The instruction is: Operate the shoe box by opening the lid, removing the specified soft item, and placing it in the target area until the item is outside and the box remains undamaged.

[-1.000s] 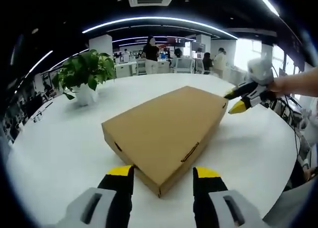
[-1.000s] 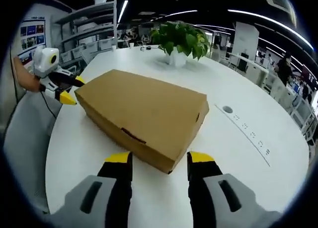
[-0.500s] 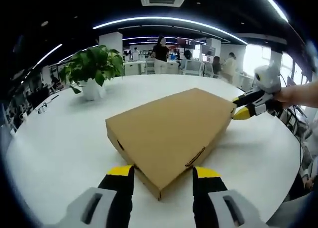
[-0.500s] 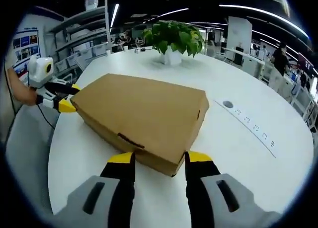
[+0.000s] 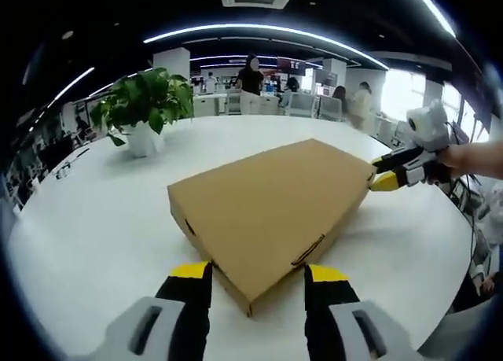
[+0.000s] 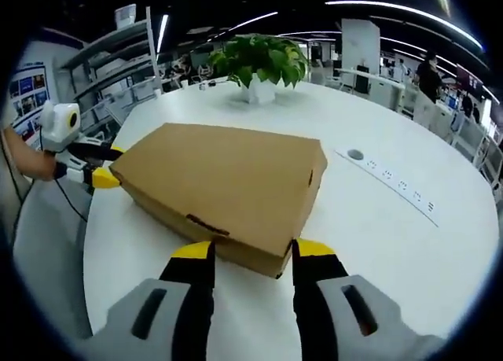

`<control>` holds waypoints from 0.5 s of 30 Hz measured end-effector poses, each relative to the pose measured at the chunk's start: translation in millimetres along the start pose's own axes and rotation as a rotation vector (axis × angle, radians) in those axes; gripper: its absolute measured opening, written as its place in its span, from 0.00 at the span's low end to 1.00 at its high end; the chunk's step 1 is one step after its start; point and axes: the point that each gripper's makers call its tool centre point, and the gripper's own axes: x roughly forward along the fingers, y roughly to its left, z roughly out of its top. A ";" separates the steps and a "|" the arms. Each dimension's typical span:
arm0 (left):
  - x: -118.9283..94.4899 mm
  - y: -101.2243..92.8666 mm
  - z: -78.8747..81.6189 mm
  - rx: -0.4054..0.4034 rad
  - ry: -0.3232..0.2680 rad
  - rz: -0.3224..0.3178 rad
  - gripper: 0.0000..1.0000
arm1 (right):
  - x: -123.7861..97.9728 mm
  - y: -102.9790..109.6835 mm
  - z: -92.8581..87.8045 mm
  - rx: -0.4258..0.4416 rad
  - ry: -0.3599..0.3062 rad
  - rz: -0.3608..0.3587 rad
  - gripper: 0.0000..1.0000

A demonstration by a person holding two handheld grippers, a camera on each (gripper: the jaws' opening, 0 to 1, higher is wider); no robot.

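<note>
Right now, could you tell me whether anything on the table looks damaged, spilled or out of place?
Nothing stands out. The shoe box lies flat on the white table with its lid closed and no visible dents or tears. The potted plant stands upright.

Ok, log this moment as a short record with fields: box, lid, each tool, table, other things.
box: brown cardboard, flat on the table
lid: shut
left tool: open, jaws either side of a box corner
right tool: open, jaws either side of the opposite corner
table: white, round
other: potted plant beyond the box; people at desks far off
</note>
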 end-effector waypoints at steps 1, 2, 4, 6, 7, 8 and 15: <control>-0.3 1.1 -0.3 0.000 0.003 -0.003 0.47 | -0.3 1.1 -0.3 0.005 0.000 -0.004 0.35; -0.7 1.7 -0.6 -0.001 0.005 -0.005 0.47 | -0.6 2.6 -0.9 0.013 0.000 -0.008 0.35; -1.2 3.6 -1.6 -0.002 0.008 -0.010 0.47 | -1.1 5.4 -1.7 0.026 -0.001 -0.015 0.35; -1.8 5.4 -2.4 -0.002 0.011 -0.015 0.47 | -1.9 8.5 -2.6 0.039 -0.003 -0.020 0.35; -1.9 5.9 -2.7 0.001 0.012 -0.017 0.47 | -2.2 9.7 -3.0 0.042 -0.003 -0.022 0.35; -2.2 7.0 -3.1 0.006 0.012 -0.021 0.47 | -2.4 10.8 -3.2 0.045 -0.004 -0.024 0.35; -3.3 14.5 -4.1 0.024 0.029 -0.049 0.47 | -2.9 19.8 -4.3 0.071 -0.001 -0.045 0.35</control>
